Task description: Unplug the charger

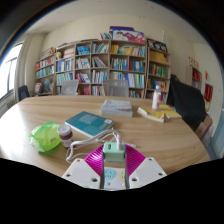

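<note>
A small green charger point(114, 152) with a white cable point(84, 146) stands on the far end of a cream power strip point(113, 178) that has pale blue sockets. The strip lies between my fingers and runs back towards the camera. My gripper point(114, 158) is shut on the charger, with the magenta pads point(96, 160) pressed on its left and right sides. The cable loops off to the left over the wooden table point(150, 135). The charger's plug pins are hidden.
Left of the fingers lie a green crumpled bag point(45, 135), a small dark-lidded jar point(65, 131) and a teal book point(88, 123). Farther off are stacked books point(117, 105), a pink bottle point(156, 96), a black chair point(186, 100) and bookshelves point(100, 65).
</note>
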`<state>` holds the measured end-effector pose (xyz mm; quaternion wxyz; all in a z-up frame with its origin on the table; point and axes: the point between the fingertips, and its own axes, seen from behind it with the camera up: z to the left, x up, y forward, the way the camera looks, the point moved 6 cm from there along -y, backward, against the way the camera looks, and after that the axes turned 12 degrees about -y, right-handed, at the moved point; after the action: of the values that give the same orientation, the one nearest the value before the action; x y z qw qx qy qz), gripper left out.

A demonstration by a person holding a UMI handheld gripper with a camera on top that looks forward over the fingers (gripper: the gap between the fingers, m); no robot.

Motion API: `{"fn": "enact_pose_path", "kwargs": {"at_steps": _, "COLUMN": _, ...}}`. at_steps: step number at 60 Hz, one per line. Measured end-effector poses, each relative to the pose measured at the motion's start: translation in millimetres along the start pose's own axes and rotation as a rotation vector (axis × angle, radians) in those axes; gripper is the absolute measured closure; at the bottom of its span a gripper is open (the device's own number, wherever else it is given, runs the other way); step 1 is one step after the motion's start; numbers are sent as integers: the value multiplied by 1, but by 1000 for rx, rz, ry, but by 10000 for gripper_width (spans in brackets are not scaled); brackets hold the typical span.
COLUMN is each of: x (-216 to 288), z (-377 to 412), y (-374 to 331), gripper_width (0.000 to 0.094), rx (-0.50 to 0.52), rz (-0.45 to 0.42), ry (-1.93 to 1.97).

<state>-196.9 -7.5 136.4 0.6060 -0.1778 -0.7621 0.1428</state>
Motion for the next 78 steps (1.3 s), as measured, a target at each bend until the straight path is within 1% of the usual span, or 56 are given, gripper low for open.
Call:
{"fn": "enact_pose_path", "kwargs": {"at_steps": 2, "x": 25, "z": -5, "y": -4, "gripper_width": 661, "rx": -3, "rz": -67, "ry": -13}}
{"fn": "enact_pose_path", "kwargs": {"at_steps": 3, "x": 36, "z": -6, "y": -8, "gripper_width": 661, "rx": 8, "rz": -87, "ry": -7}}
{"fn": "enact_pose_path", "kwargs": {"at_steps": 5, "x": 54, "z": -11, "y": -13, "gripper_width": 662, "rx": 30, "rz": -109, "ry": 13}}
{"fn": "enact_pose_path", "kwargs": {"at_steps": 7, "x": 67, "z": -18, "y": -20, "gripper_width": 661, "rx": 28, "rz": -124, "ry": 22}}
{"fn": "enact_pose_path", "kwargs": {"at_steps": 10, "x": 79, "z": -47, "y": -31, "gripper_width": 657, "rx": -1, "rz": -126, "ry": 16}}
{"fn": "enact_pose_path", "kwargs": {"at_steps": 12, "x": 77, "z": -62, "y": -32, "gripper_width": 656, "rx": -26, "rz": -124, "ry": 10}}
{"fn": "enact_pose_path", "kwargs": {"at_steps": 14, "x": 65, "z": -77, "y": -33, "gripper_width": 656, "rx": -31, "rz": -101, "ry": 4}}
{"fn": "enact_pose_path", "kwargs": {"at_steps": 16, "x": 59, "z": -93, "y": -35, "gripper_width": 648, "rx": -31, "rz": -61, "ry": 6}}
{"fn": "enact_pose_path", "kwargs": {"at_steps": 19, "x": 29, "z": -114, "y": -34, "gripper_width": 649, "rx": -32, "rz": 22, "ry": 9}}
{"fn": "enact_pose_path", "kwargs": {"at_steps": 22, "x": -7, "z": -132, "y": -35, "gripper_width": 649, "rx": -22, "rz": 139, "ry": 8}}
{"fn": "enact_pose_path", "kwargs": {"at_steps": 23, "x": -29, "z": -136, "y": -30, "gripper_width": 650, "rx": -22, "rz": 174, "ry": 10}}
{"fn": "enact_pose_path", "kwargs": {"at_steps": 27, "x": -75, "z": -149, "y": -39, "gripper_width": 649, "rx": 4, "rz": 344, "ry": 22}}
{"fn": "enact_pose_path", "kwargs": {"at_steps": 30, "x": -102, "z": -153, "y": -45, "gripper_width": 636, "rx": 44, "rz": 431, "ry": 45}}
{"fn": "enact_pose_path", "kwargs": {"at_steps": 33, "x": -121, "z": -160, "y": -45, "gripper_width": 628, "rx": 53, "rz": 480, "ry": 77}}
{"fn": "enact_pose_path", "kwargs": {"at_steps": 37, "x": -144, "z": -169, "y": -45, "gripper_width": 625, "rx": 44, "rz": 516, "ry": 68}}
{"fn": "enact_pose_path", "kwargs": {"at_steps": 41, "x": -153, "z": -174, "y": -39, "gripper_width": 606, "rx": 45, "rz": 533, "ry": 58}}
{"fn": "enact_pose_path", "kwargs": {"at_steps": 42, "x": -145, "z": -179, "y": -43, "gripper_width": 606, "rx": 52, "rz": 550, "ry": 56}}
{"fn": "enact_pose_path", "kwargs": {"at_steps": 44, "x": -155, "z": -175, "y": -34, "gripper_width": 597, "rx": 59, "rz": 559, "ry": 53}}
{"fn": "enact_pose_path", "kwargs": {"at_steps": 51, "x": -166, "z": -175, "y": -23, "gripper_width": 574, "rx": 69, "rz": 580, "ry": 30}}
{"fn": "enact_pose_path", "kwargs": {"at_steps": 53, "x": -167, "z": -174, "y": -20, "gripper_width": 549, "rx": 68, "rz": 581, "ry": 23}}
{"fn": "enact_pose_path", "kwargs": {"at_steps": 56, "x": -168, "z": -173, "y": -17, "gripper_width": 446, "rx": 65, "rz": 571, "ry": 20}}
{"fn": "enact_pose_path", "kwargs": {"at_steps": 62, "x": -162, "z": -173, "y": -19, "gripper_width": 179, "rx": 56, "rz": 549, "ry": 24}}
{"fn": "enact_pose_path", "kwargs": {"at_steps": 65, "x": -159, "z": -173, "y": -24, "gripper_width": 91, "rx": 47, "rz": 543, "ry": 22}}
{"fn": "enact_pose_path", "kwargs": {"at_steps": 66, "x": -157, "z": -173, "y": -26, "gripper_width": 80, "rx": 46, "rz": 541, "ry": 21}}
{"fn": "enact_pose_path", "kwargs": {"at_steps": 71, "x": -147, "z": -173, "y": -44, "gripper_width": 88, "rx": 11, "rz": 513, "ry": 37}}
{"fn": "enact_pose_path", "kwargs": {"at_steps": 78, "x": -130, "z": -163, "y": -87, "gripper_width": 86, "rx": -23, "rz": 482, "ry": 86}}
